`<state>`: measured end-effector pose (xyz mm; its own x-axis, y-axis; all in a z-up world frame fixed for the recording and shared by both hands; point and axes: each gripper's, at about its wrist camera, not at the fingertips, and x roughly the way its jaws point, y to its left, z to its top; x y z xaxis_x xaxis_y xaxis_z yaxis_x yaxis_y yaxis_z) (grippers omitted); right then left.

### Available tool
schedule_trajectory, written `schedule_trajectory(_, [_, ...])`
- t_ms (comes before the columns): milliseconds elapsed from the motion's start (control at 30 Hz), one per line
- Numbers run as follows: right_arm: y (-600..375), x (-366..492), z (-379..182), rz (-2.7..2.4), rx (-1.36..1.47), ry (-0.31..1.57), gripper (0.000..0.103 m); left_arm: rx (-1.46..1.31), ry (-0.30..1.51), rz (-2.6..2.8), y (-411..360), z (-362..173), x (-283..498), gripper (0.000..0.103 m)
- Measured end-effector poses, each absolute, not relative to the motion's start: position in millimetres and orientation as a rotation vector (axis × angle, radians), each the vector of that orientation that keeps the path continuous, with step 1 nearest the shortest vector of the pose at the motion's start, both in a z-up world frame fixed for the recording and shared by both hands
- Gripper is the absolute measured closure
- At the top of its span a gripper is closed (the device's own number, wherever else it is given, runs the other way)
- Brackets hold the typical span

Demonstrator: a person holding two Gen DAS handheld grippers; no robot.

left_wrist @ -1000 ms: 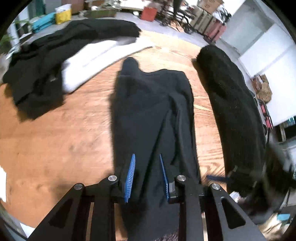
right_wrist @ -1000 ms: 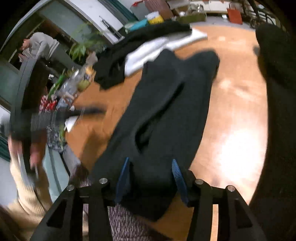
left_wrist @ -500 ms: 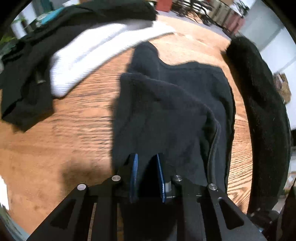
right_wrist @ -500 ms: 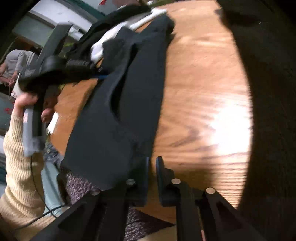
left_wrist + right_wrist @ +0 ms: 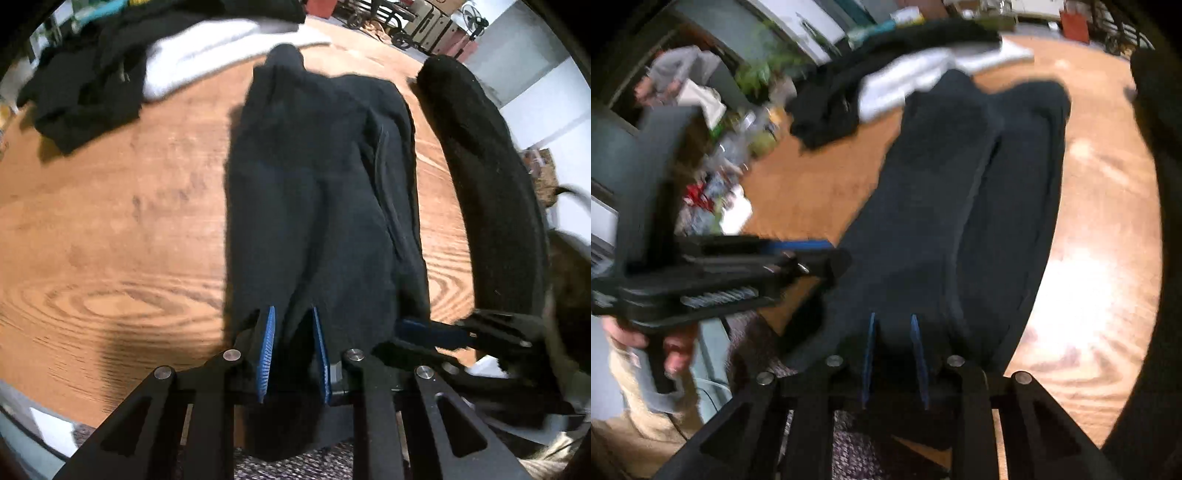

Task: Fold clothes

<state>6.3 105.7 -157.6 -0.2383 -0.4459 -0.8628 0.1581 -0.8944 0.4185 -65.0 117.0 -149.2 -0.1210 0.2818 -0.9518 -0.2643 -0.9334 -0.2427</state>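
Left wrist view: round wooden table (image 5: 110,236) fills the frame. Black garment (image 5: 317,192) lies lengthwise down its middle, folded along its length, near end hanging over the table's near edge. Long black fleece piece (image 5: 491,192) on the right; pile of black clothes (image 5: 88,85) and a white garment (image 5: 207,55) far left. Left gripper (image 5: 291,347) is clamped on the garment's near edge, jaws having just narrowed. Right gripper (image 5: 894,354) likewise pinches the same near edge, cloth bunched between its blue pads (image 5: 868,354).
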Motion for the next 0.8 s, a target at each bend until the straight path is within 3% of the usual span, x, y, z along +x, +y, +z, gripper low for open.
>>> schedule_trajectory(200, [123,19,-171,-2.183,1.748,-0.419,0.082,-1.757,0.009,2.158,116,-157,-45,0.081])
schedule_trajectory(333, [126,23,-154,-2.232,1.734,-0.373,0.071,-1.699,-0.008,2.156,113,-141,-27,0.081])
schedule_trajectory(467, [121,13,-128,-2.282,1.637,-0.348,0.067,-1.646,-0.018,2.111,117,-132,-6,0.081])
schedule_trajectory(600, [105,1,-116,-2.303,1.591,-0.221,0.065,-1.746,0.046,2.077,126,-150,7,0.081])
schedule_trajectory(800, [94,-13,-141,-2.251,1.705,-0.12,0.064,-1.781,-0.046,2.036,119,-171,21,0.081])
